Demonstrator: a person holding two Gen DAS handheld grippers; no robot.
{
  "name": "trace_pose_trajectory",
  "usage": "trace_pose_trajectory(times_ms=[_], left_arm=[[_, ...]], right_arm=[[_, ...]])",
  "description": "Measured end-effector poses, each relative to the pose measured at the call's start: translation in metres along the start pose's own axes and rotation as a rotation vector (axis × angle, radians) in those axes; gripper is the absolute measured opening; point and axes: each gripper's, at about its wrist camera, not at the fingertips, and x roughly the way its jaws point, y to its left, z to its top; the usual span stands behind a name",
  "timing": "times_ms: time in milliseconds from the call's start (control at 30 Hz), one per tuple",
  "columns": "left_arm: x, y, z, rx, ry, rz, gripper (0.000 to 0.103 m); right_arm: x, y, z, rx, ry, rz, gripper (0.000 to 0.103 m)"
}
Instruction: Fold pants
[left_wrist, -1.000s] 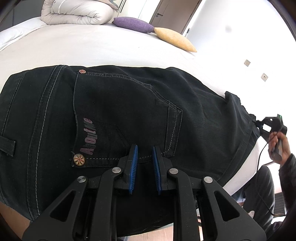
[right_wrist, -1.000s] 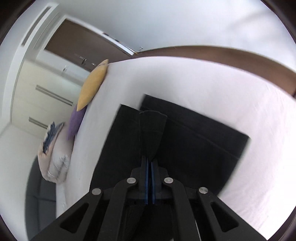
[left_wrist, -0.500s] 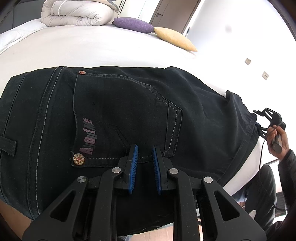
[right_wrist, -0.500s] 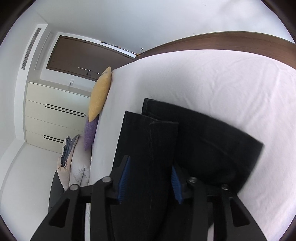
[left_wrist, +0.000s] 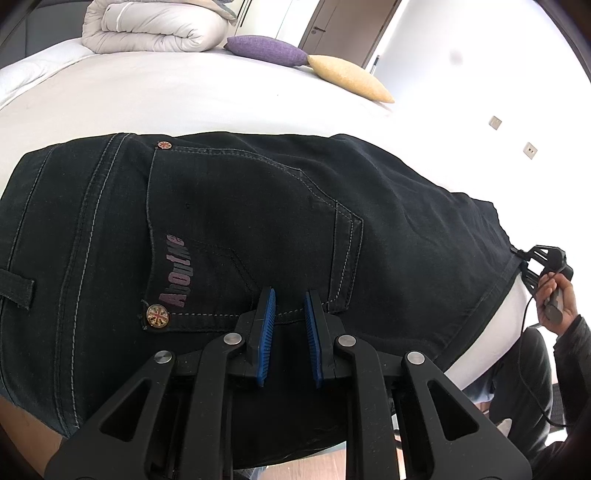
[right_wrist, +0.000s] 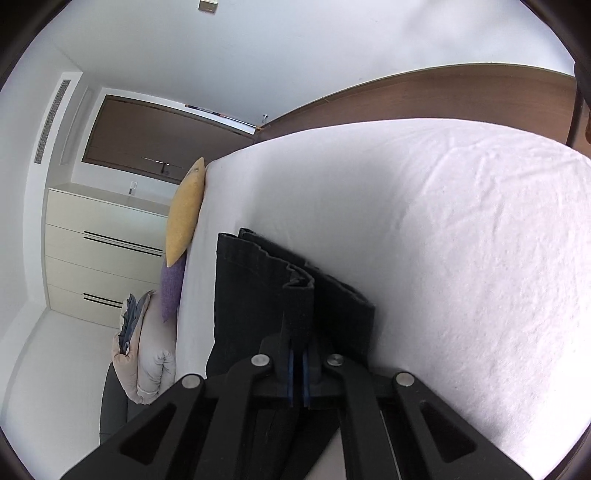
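Note:
Black jeans (left_wrist: 240, 206) lie flat across the white bed (left_wrist: 184, 92), back pocket with lettering facing up. My left gripper (left_wrist: 290, 295) rests at the pocket's lower seam near the bed's near edge, its blue pads close together with dark denim between them. At the far right a hand (left_wrist: 557, 299) holds my right gripper (left_wrist: 522, 258) at the leg ends. In the right wrist view the stacked leg hems (right_wrist: 251, 295) lie ahead, and my right gripper (right_wrist: 297, 354) is shut on a raised ridge of that cloth.
A rolled duvet (left_wrist: 155, 29), a purple pillow (left_wrist: 266, 50) and a yellow pillow (left_wrist: 347, 77) sit along the bed's far side. A cream dresser (right_wrist: 103, 251) and a brown wooden panel (right_wrist: 443, 96) stand beyond the bed. White sheet (right_wrist: 461, 258) spreads right of the legs.
The right gripper was shut on cloth, stood open over the leg hems half a second ago, and is now shut on a ridge of cloth again, lower and rolled. The left gripper has not moved.

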Motion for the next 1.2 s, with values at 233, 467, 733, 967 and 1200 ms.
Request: trace_pose_trajectory(times_ms=[233,467,733,967,1200], left_arm=[[-0.004,0.004,-0.002,-0.01,-0.009,-0.004,0.016],[-0.008,0.006,-0.003,-0.01,-0.01,0.0,0.016],[-0.009,0.007,-0.004,-0.029,-0.011,-0.006,0.016],[-0.011,0.014,-0.002,-0.041,-0.017,-0.025,0.016],[-0.017,0.021,-0.003,-0.05,-0.023,-0.039,0.016]], right_arm=[[-0.01,-0.01,-0.001,0.044,0.027,0.054,0.01],[-0.01,-0.006,-0.001,0.0,0.035,0.03,0.003],[-0.016,-0.014,0.005,0.01,0.044,0.021,0.002],[-0.011,-0.017,0.009,0.001,0.055,0.026,0.001],[-0.015,-0.018,0.011,-0.058,0.091,0.059,0.006]])
